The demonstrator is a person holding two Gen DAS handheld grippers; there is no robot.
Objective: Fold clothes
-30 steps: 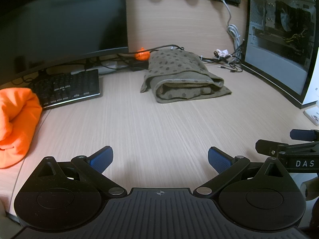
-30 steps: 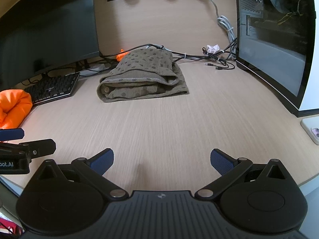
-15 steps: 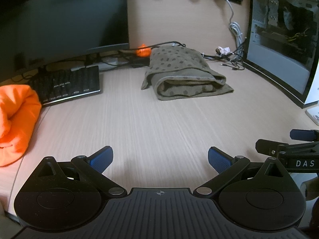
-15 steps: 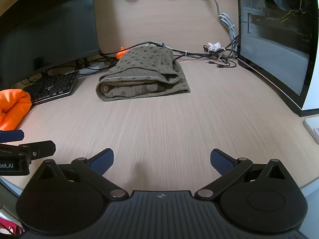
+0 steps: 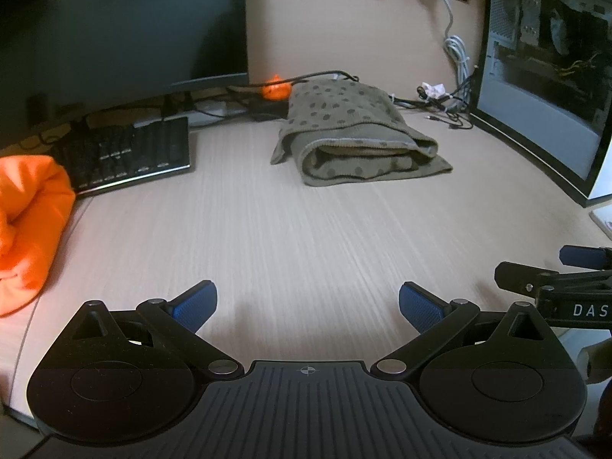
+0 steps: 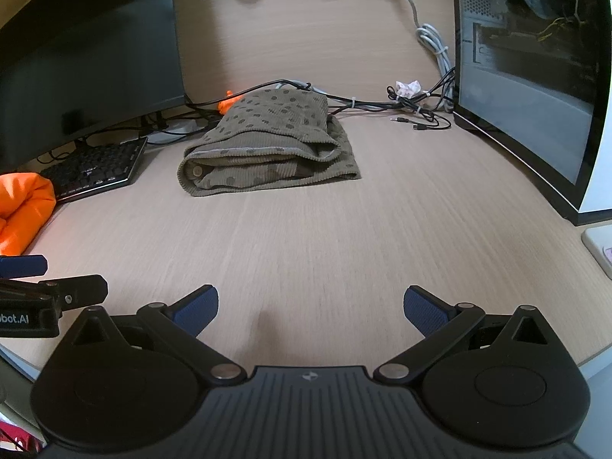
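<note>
An olive dotted corduroy garment point(image 5: 350, 135) lies folded in a compact bundle at the back of the wooden desk; it also shows in the right wrist view point(image 6: 269, 151). An orange garment point(image 5: 26, 225) lies bunched at the desk's left edge, also in the right wrist view point(image 6: 21, 210). My left gripper point(image 5: 308, 304) is open and empty above the bare front of the desk. My right gripper point(image 6: 310, 308) is open and empty beside it, to its right. Both are well short of the olive bundle.
A black keyboard point(image 5: 126, 153) and a dark monitor point(image 5: 114, 30) stand at back left. A glass-sided computer case point(image 6: 535, 76) stands at right. Cables point(image 6: 413, 109) and a small orange object point(image 5: 274, 91) lie behind the bundle. A white device point(image 6: 598, 246) lies at far right.
Both grippers have drawn back a little and tilted, so the olive bundle sits slightly lower in both views. Both stay open and empty. The garments have not moved.
</note>
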